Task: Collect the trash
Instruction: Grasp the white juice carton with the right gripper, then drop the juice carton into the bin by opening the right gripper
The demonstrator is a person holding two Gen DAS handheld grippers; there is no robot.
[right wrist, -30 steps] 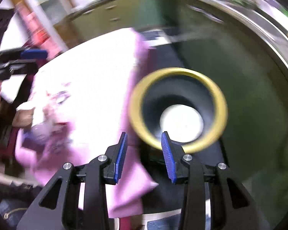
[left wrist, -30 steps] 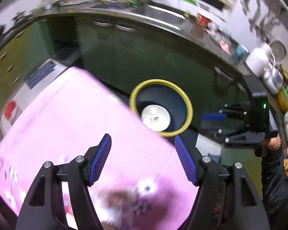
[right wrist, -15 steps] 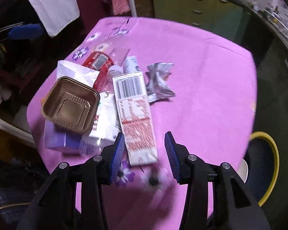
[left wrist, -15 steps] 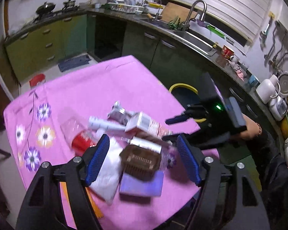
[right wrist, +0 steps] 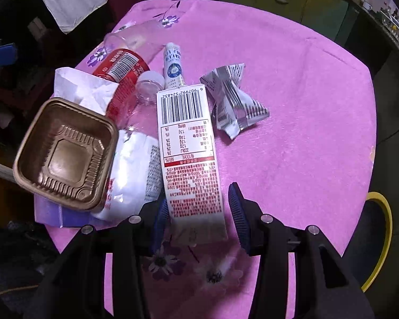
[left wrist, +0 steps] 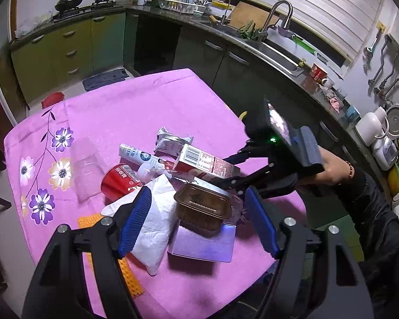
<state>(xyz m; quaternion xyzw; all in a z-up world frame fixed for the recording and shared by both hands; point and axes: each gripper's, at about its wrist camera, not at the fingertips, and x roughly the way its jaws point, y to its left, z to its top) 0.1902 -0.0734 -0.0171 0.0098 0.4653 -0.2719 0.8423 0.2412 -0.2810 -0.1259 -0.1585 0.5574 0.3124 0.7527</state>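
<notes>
A heap of trash lies on the pink tablecloth point(right wrist: 292, 85): a white and red milk carton point(right wrist: 188, 154), a brown plastic tray point(right wrist: 63, 154), a silver wrapper point(right wrist: 231, 101), a red cup point(right wrist: 122, 66), a white tube point(right wrist: 173, 63), a clear bottle point(right wrist: 143, 106) and white tissue point(left wrist: 157, 212). My right gripper point(right wrist: 199, 212) is open, its jaws on either side of the carton's near end. My left gripper point(left wrist: 199, 220) is open above the brown tray point(left wrist: 202, 207). The right gripper also shows in the left wrist view point(left wrist: 228, 170) at the carton point(left wrist: 207, 163).
A yellow-rimmed bin point(right wrist: 383, 239) stands on the floor beside the table's edge. Green cabinets point(left wrist: 66, 45) and a counter with a sink point(left wrist: 276, 50) run behind the table. A purple flat pack point(left wrist: 204, 242) lies under the tray.
Both grippers swung from above the yellow-rimmed bin back to the table. My right gripper has come down around the carton's end. My left gripper has come nearer the brown tray.
</notes>
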